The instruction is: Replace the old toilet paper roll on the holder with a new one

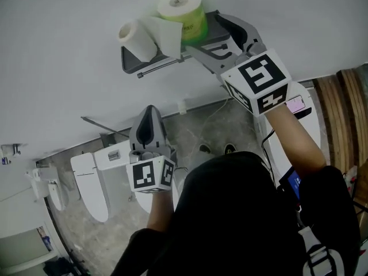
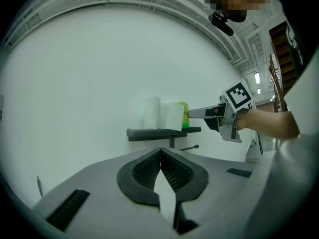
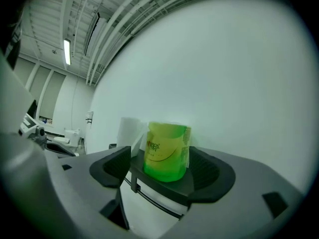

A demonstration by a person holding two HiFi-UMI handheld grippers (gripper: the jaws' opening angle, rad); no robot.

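A dark holder shelf (image 1: 131,62) is fixed to the white wall, with a metal bar (image 1: 161,67) under it. On it stand a green-wrapped roll (image 1: 188,11) and, to its left, a white roll (image 1: 137,38) with a loose sheet hanging. My right gripper (image 1: 201,32) reaches level over the shelf. In the right gripper view its jaws (image 3: 159,168) stand open on either side of the green roll (image 3: 167,151), a gap showing on the left side. My left gripper (image 1: 150,109) hangs lower, away from the shelf, shut and empty (image 2: 160,152).
A white toilet (image 1: 92,183) stands below at the left and another (image 1: 299,117) at the right. Wooden boards (image 1: 342,114) line the right edge. The person's feet (image 1: 215,149) rest on the stone floor. The wall around the shelf is bare.
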